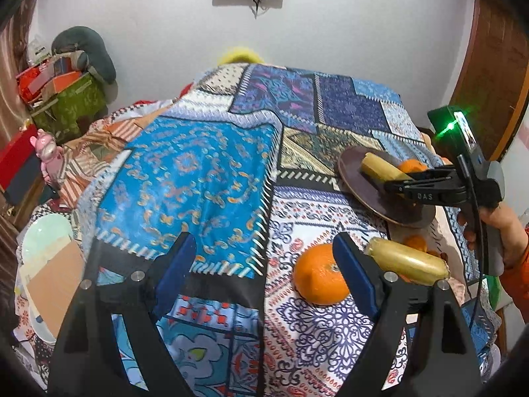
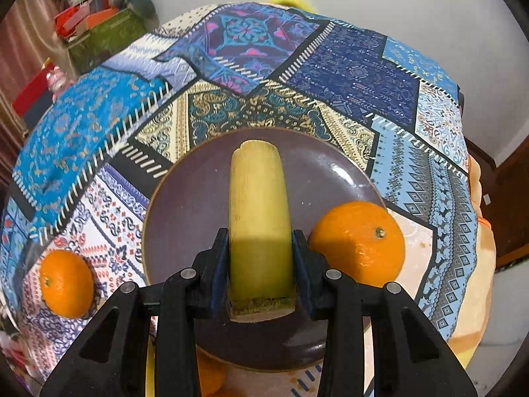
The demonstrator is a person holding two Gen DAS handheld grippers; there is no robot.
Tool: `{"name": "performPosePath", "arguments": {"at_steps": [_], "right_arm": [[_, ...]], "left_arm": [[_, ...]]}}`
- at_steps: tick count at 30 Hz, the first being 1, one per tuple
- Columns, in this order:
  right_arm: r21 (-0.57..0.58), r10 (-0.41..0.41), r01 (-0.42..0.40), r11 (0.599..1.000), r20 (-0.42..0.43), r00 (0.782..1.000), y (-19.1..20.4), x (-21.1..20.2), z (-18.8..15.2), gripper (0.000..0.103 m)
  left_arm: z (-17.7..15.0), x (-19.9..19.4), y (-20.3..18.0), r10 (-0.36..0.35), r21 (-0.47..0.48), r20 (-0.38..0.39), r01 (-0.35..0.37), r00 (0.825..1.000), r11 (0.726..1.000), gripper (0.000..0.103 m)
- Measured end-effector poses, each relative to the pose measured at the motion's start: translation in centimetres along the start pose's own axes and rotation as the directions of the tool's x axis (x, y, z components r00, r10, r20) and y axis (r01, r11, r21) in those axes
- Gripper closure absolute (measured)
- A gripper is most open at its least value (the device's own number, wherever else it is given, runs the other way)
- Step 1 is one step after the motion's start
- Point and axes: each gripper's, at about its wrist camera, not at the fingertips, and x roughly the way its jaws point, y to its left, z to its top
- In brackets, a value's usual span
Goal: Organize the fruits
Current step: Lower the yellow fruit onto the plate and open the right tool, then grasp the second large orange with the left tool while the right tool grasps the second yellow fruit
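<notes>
My right gripper (image 2: 260, 251) is shut on a yellow-green sugarcane piece (image 2: 258, 198) and holds it over the purple plate (image 2: 185, 198). An orange (image 2: 358, 241) sits at the plate's right edge; whether it rests on the rim I cannot tell. Another orange (image 2: 66, 283) lies on the cloth to the left. In the left wrist view, my left gripper (image 1: 264, 264) is open and empty above the cloth. An orange (image 1: 319, 274) and a second sugarcane piece (image 1: 406, 259) lie beside its right finger. The right gripper (image 1: 413, 185) shows there over the plate (image 1: 357, 172).
A patchwork cloth (image 1: 185, 178) covers the table. Pale plates and cardboard (image 1: 49, 258) lie at the left edge. A pink figurine (image 1: 49, 158) and a green box of clutter (image 1: 69, 99) stand beyond the left side. More oranges (image 2: 210, 380) lie under the plate's near edge.
</notes>
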Motion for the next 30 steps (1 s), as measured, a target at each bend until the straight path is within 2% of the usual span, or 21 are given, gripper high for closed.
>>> {"name": "performPosePath", "arguments": {"at_steps": [7, 11, 18, 22, 30], "right_arm": [[-0.047, -0.036, 0.035, 0.998, -0.012, 0.999, 0.3, -0.1, -0.6, 0.069], [-0.074, -0.044, 0.046, 0.996, 0.028, 0.999, 0.5, -1.9, -1.6, 0.069], [-0.055, 0.061, -0.055, 0.997, 0.101, 0.993, 0.9, -6.5, -4.0, 0.068], [-0.039, 0.136, -0.132, 0.991, 0.134, 0.982, 1.8, -8.1, -5.6, 0.062], [-0.057, 0.242, -0.237, 0.970, 0.103, 0.965, 4.5, -6.9, -7.2, 0.062]], "left_arm": [[-0.4, 0.8, -2.0, -0.027, 0.026, -0.026, 0.027, 0.999, 0.999, 0.018], [-0.7, 1.0, -2.8, -0.038, 0.027, -0.044, 0.039, 0.998, 0.999, 0.018], [-1.7, 1.6, -3.4, -0.041, 0.024, -0.081, 0.043, 0.996, 0.999, 0.018], [-2.4, 2.8, -3.8, -0.032, 0.034, -0.119, 0.036, 0.992, 0.999, 0.018], [-3.6, 5.8, -4.0, -0.043, 0.012, -0.200, 0.047, 0.979, 0.999, 0.018]]}}
